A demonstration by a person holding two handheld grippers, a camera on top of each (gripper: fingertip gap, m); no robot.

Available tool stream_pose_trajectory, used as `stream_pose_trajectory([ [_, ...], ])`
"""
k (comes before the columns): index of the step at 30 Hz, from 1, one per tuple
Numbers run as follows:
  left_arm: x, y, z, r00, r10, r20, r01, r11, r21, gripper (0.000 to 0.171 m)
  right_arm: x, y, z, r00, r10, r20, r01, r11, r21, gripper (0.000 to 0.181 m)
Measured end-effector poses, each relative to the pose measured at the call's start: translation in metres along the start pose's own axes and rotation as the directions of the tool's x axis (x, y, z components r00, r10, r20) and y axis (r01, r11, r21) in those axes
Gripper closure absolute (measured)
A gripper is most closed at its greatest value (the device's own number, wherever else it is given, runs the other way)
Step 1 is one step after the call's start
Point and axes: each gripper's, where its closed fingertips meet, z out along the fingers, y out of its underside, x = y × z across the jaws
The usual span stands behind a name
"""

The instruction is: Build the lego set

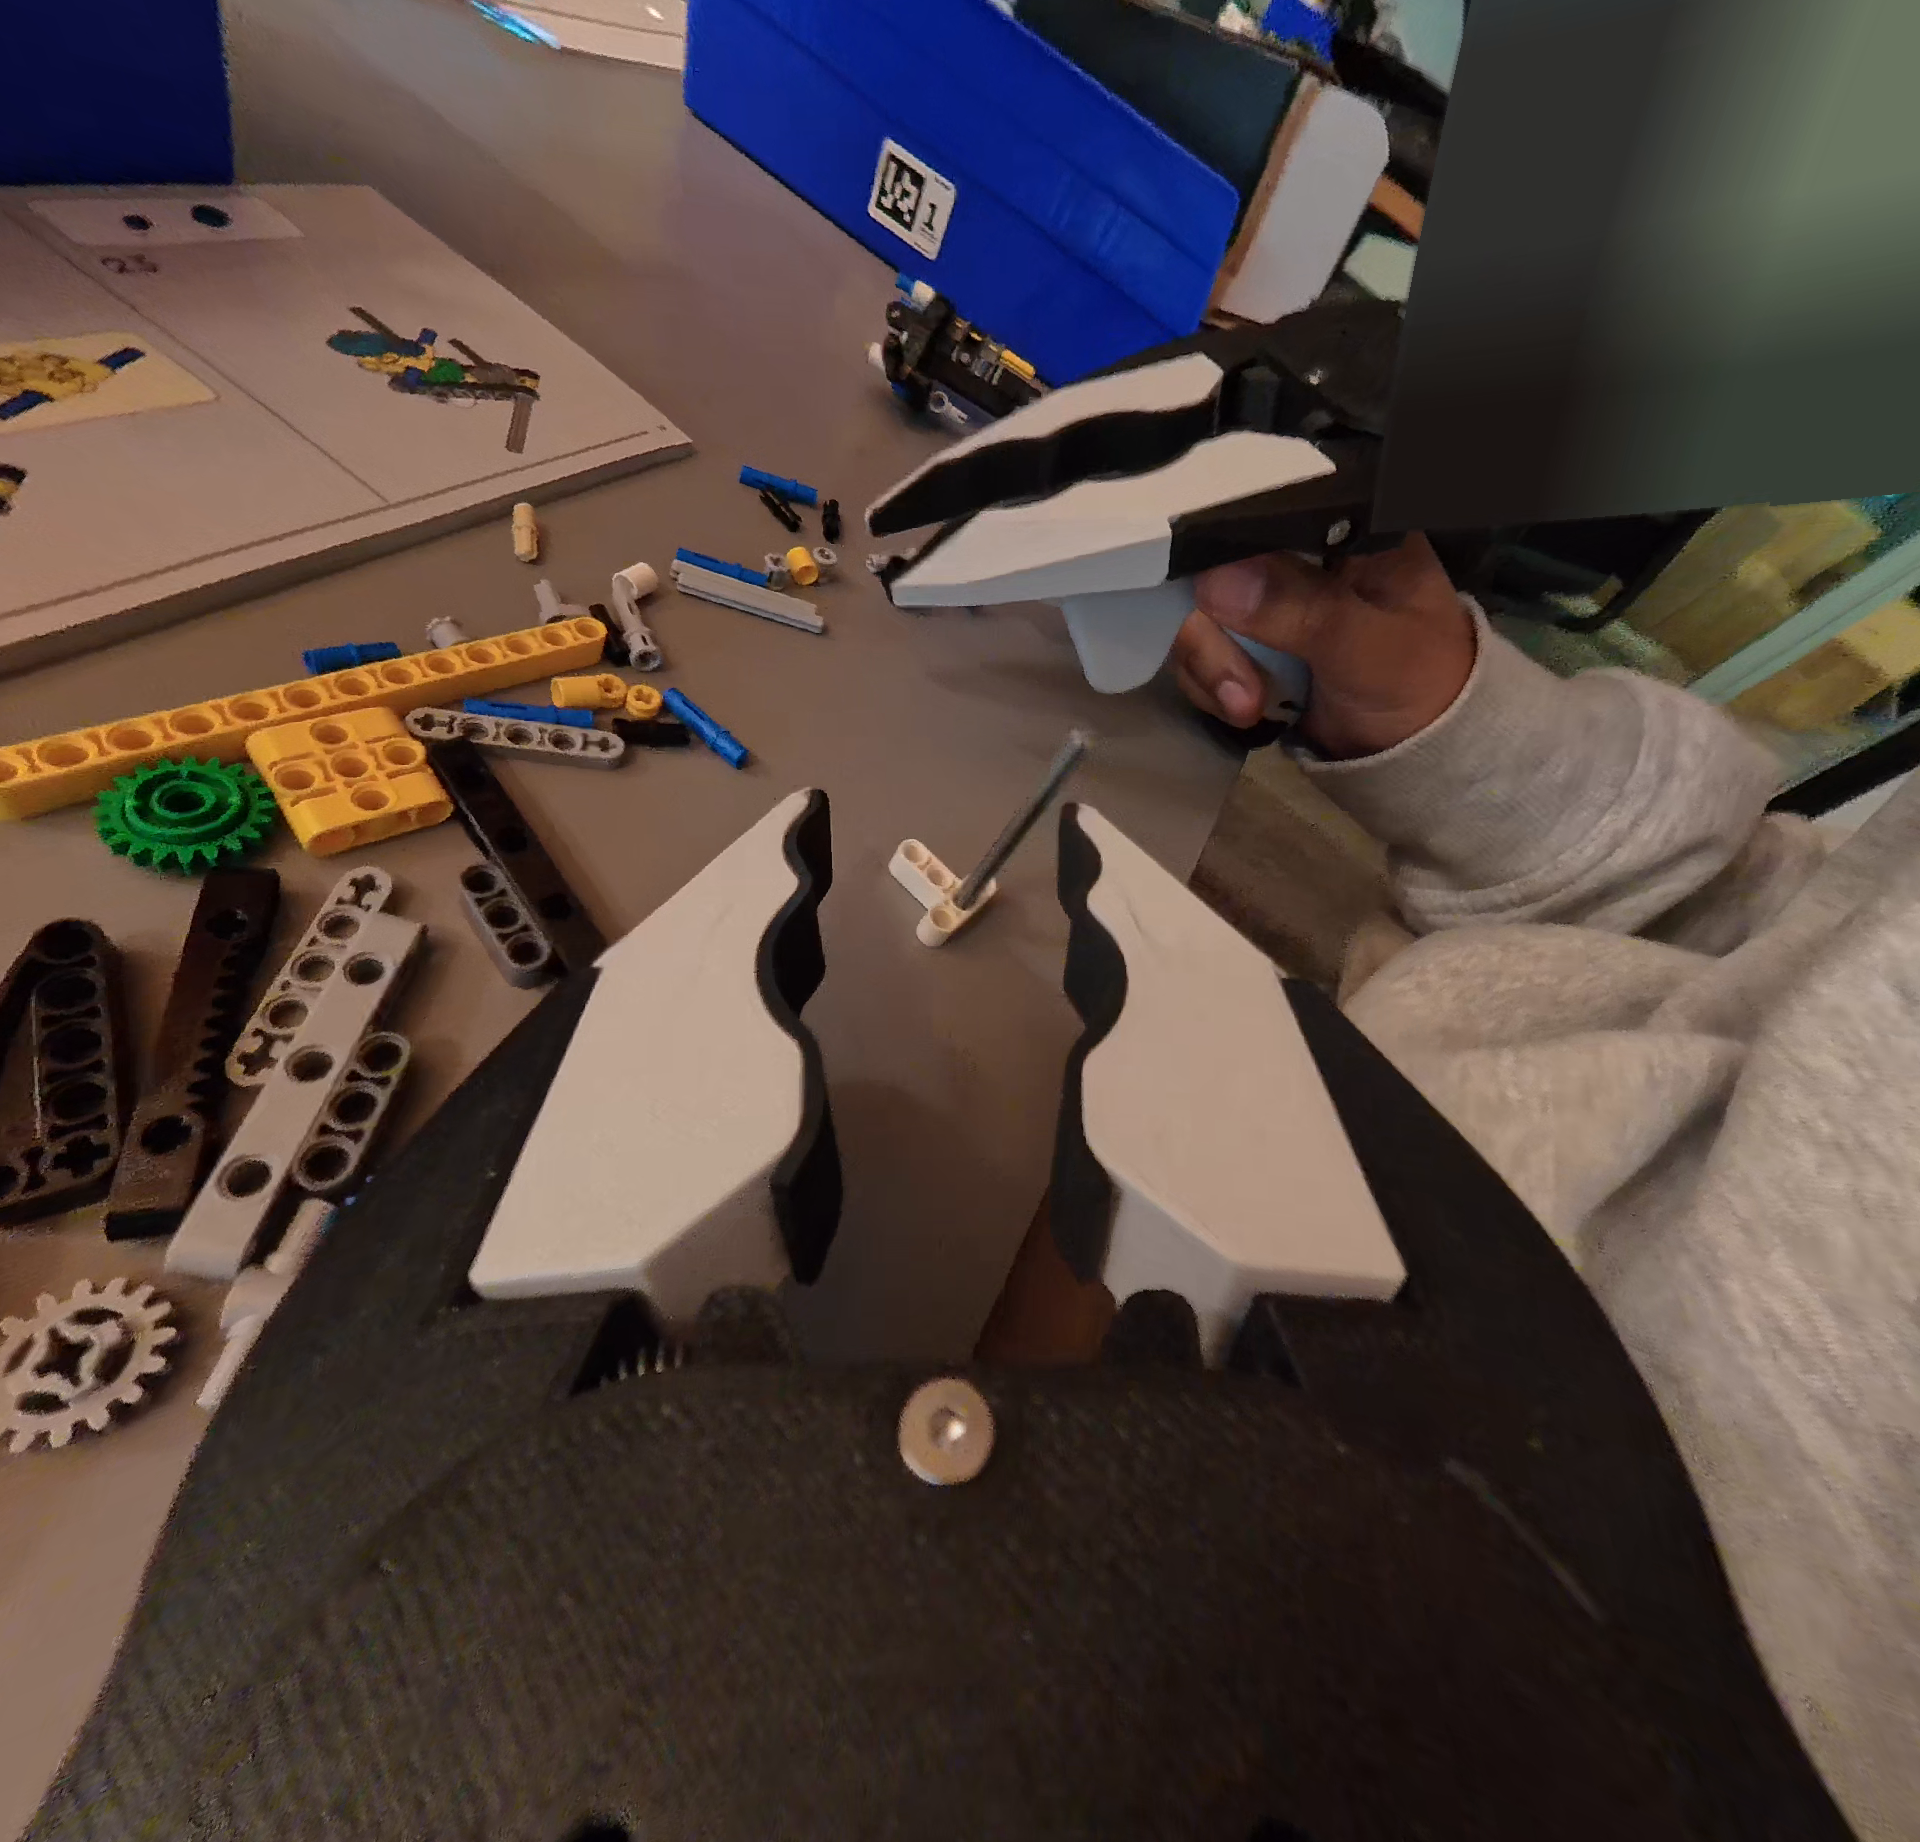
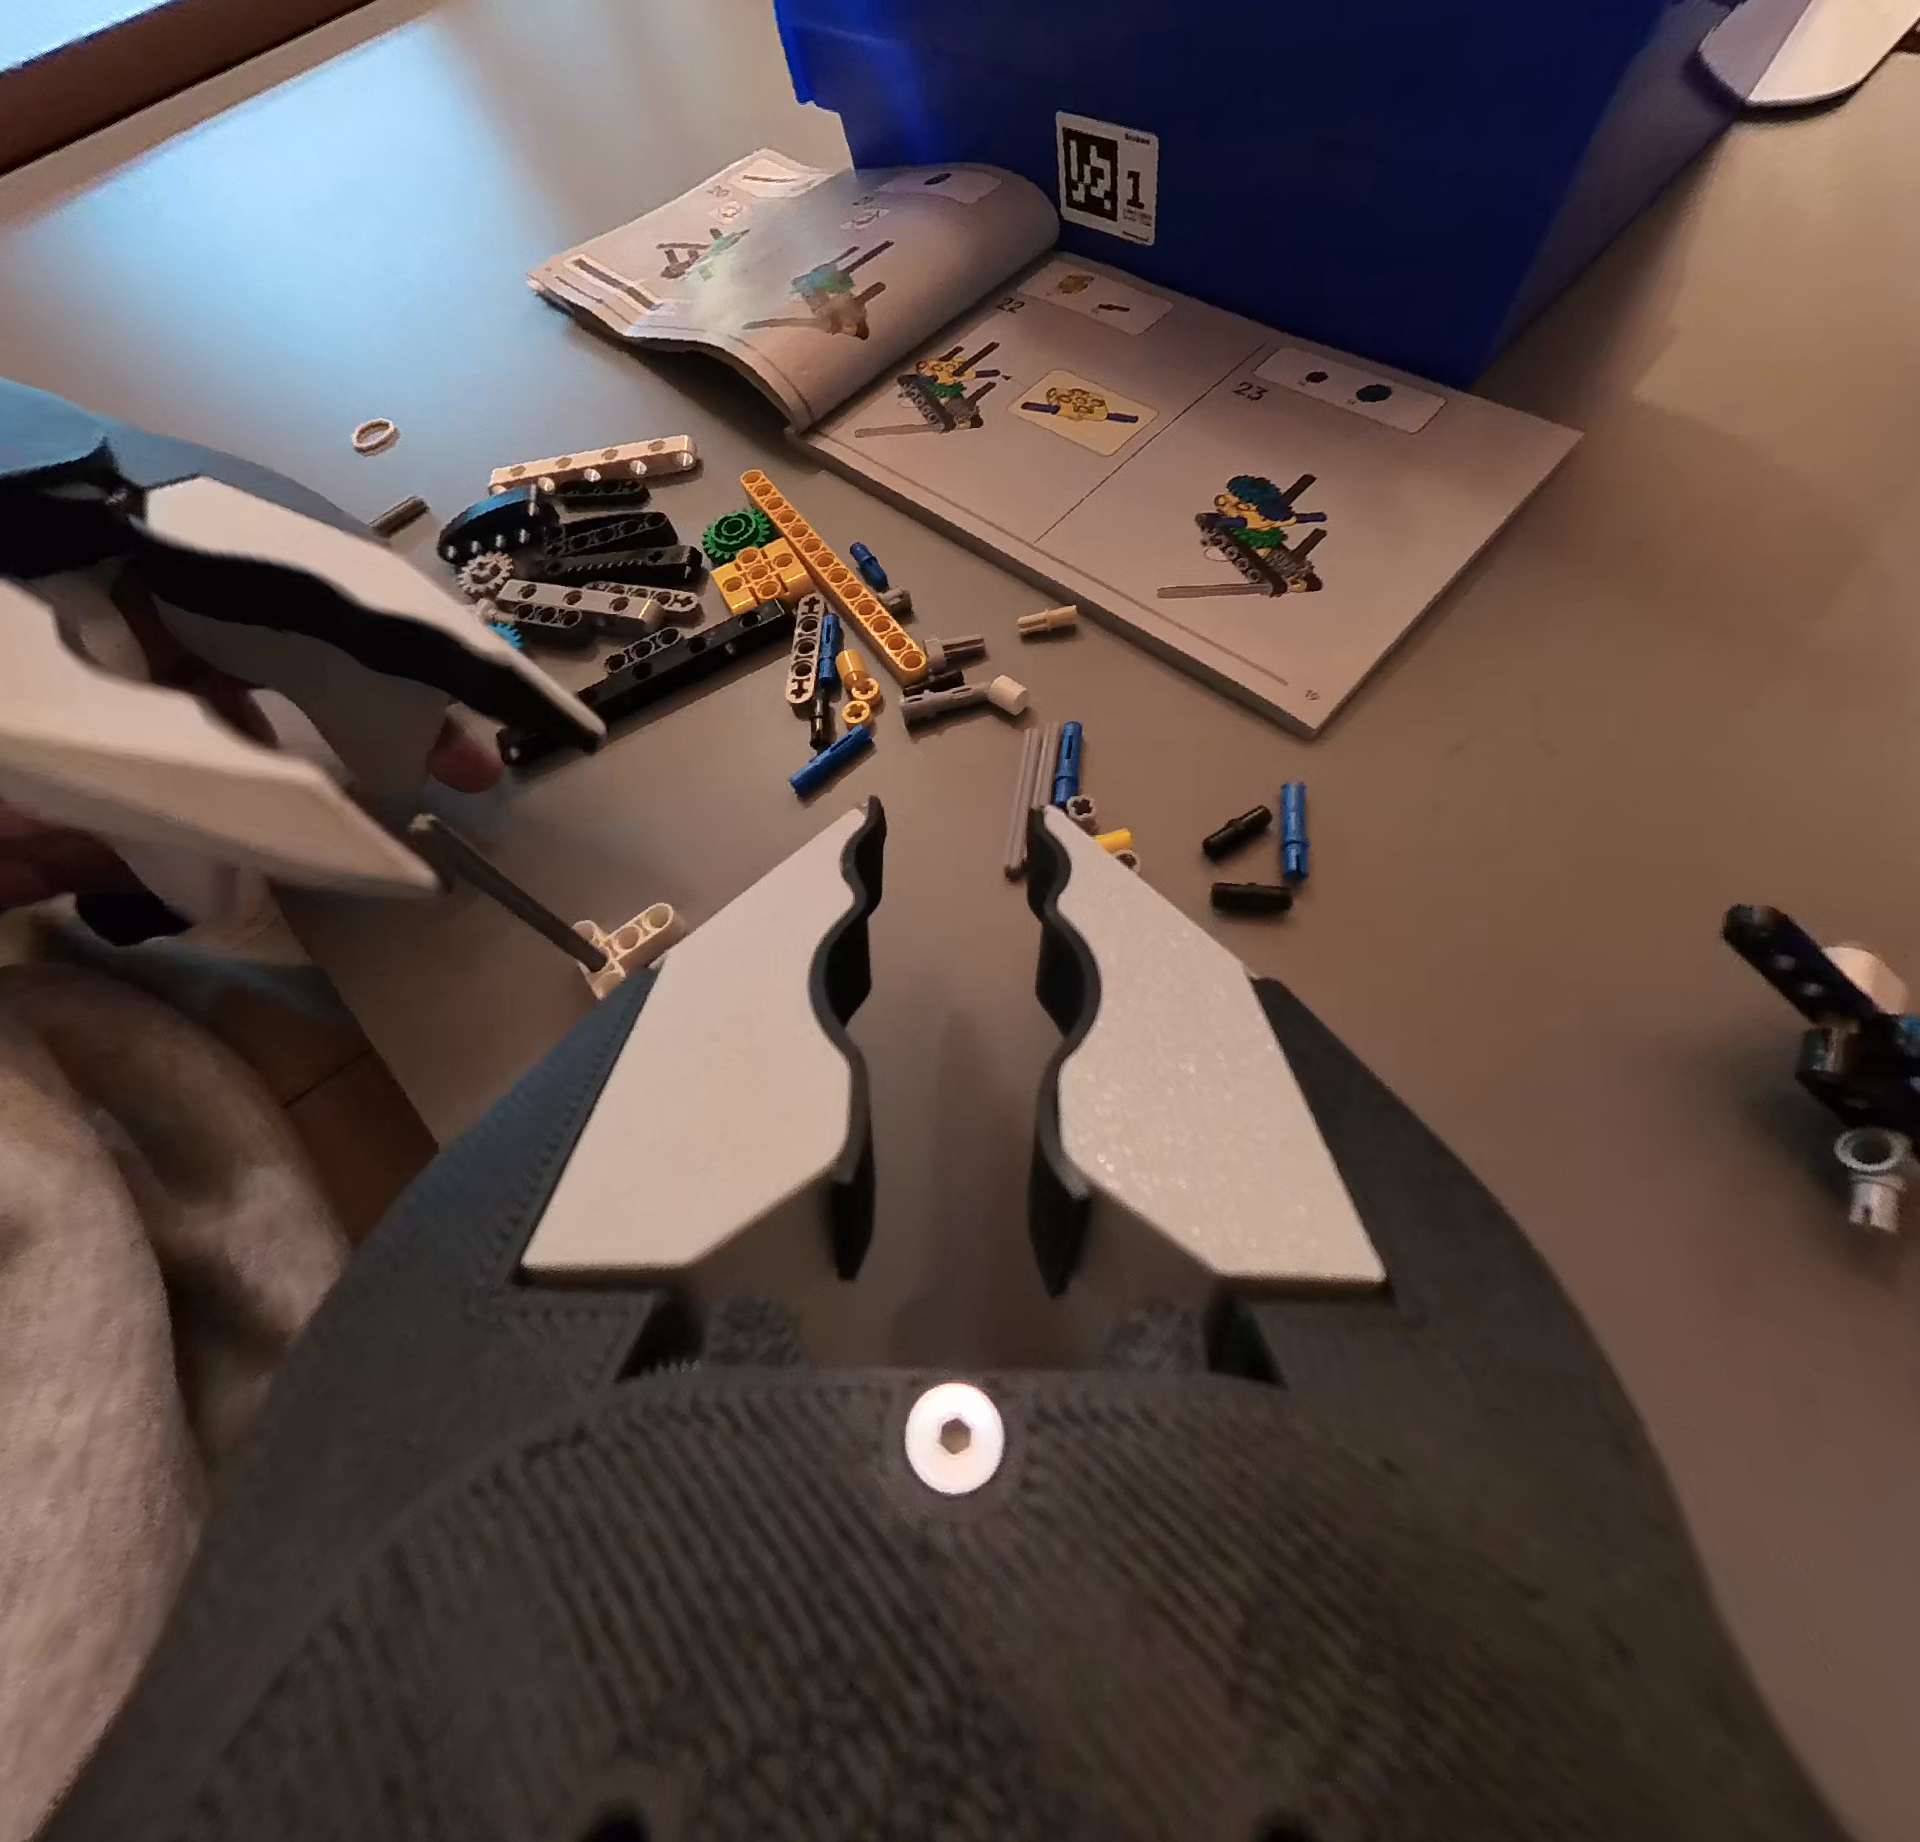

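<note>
My left gripper (image 1: pixel 945 813) is open and empty, low over the grey table (image 1: pixel 914 691). A white connector (image 1: pixel 938 890) with a grey axle (image 1: pixel 1023 818) stuck in it lies just beyond its fingertips, between them. My right gripper (image 2: pixel 956 818) is open and empty, its tips over two thin grey axles (image 2: pixel 1023 790) and a blue pin (image 2: pixel 1067 758). It also shows in the left wrist view (image 1: pixel 883 556), held by a hand. The left gripper shows in the right wrist view (image 2: pixel 509 805), beside the same connector (image 2: pixel 634 935). A small dark partial build (image 2: pixel 1829 1044) sits to the right.
Loose parts lie left of centre: a long yellow beam (image 1: pixel 312 696), a green gear (image 1: pixel 185 805), black and grey beams (image 1: pixel 312 1044), blue pins. An open instruction booklet (image 2: pixel 1195 462) lies in front of a blue bin (image 2: pixel 1299 78). The table edge (image 1: pixel 1216 836) is near on the right. The left gripper's tips are roughly 9 centimeters from the right gripper's. My left tips are roughly 4 centimeters from the white connector (image 1: pixel 938 890). It turns up in the right wrist view (image 2: pixel 611 938) as well.
</note>
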Motion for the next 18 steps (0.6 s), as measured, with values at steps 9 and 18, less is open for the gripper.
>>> stream_pose_trajectory([
  [9, 0.006, 0.021, 0.018, 0.961, 0.253, 0.111, -0.235, 0.960, -0.152, 0.131, -0.006, -0.006, -0.014, 0.997, 0.069, -0.016, -0.067, 0.994, 0.091, 0.155],
  [18, 0.001, 0.014, 0.023, 0.986, 0.125, 0.114, -0.105, 0.980, -0.169, 0.171, -0.042, -0.001, -0.025, 0.999, -0.045, -0.030, 0.049, 0.990, 0.129, 0.156],
])
